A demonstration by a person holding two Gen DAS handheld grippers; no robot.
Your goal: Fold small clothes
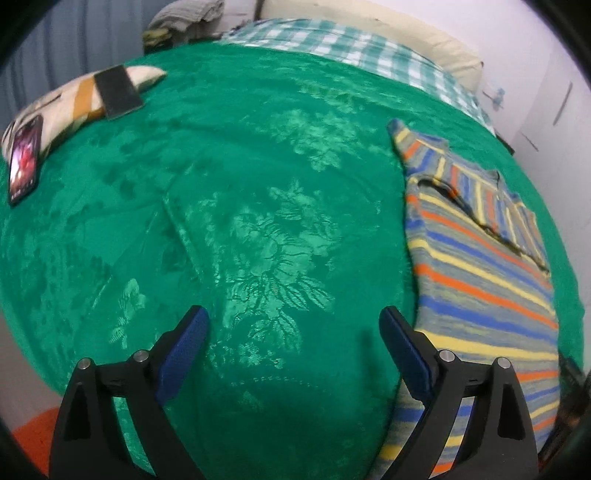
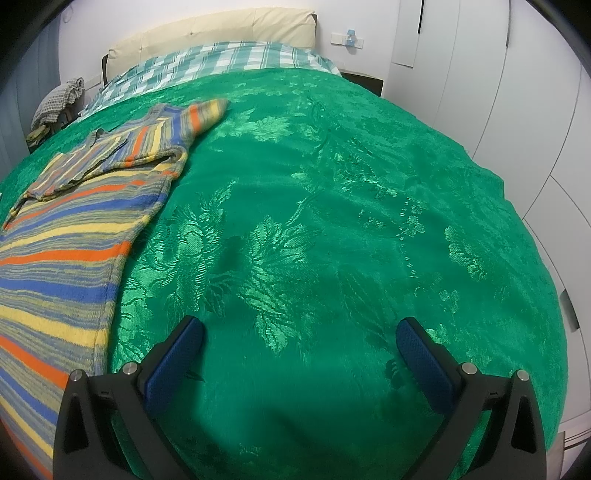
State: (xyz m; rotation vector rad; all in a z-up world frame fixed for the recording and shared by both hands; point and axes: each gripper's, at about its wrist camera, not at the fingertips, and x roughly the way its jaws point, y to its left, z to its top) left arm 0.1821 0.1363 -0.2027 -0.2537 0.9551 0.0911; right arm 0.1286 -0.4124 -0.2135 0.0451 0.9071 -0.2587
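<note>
The left gripper (image 1: 293, 325) is hovering over a green floral bedspread (image 1: 229, 192), its blue-padded jaws standing wide apart and gripping nothing; only bare bedspread is showing between them. The right gripper (image 2: 299, 336) is presenting the same condition above the bedspread (image 2: 332, 184): jaws spread wide, nothing between the pads. The task garment, a striped knit sweater (image 1: 476, 266) in grey, blue, yellow and orange, is lying flat on the bedspread between the two grippers, appearing at the right side of the left wrist view and at the left side of the right wrist view (image 2: 70, 236). Its lower body is running toward the camera, passing just behind the left gripper's right finger, while one sleeve (image 2: 201, 116) is pointing toward the head of the bed and the upper portion is sitting folded over the body. Neither gripper is touching the sweater as far as can be seen. A green-and-white checked sheet (image 2: 221, 61) is lying beyond the bedspread, against a cream headboard (image 2: 221, 29). In the left wrist view, a phone (image 1: 24, 158) with a lit screen is resting against a patterned pillow (image 1: 70, 99), well apart from the sweater, and a black rectangular object (image 1: 118, 92) is lying on that pillow.
</note>
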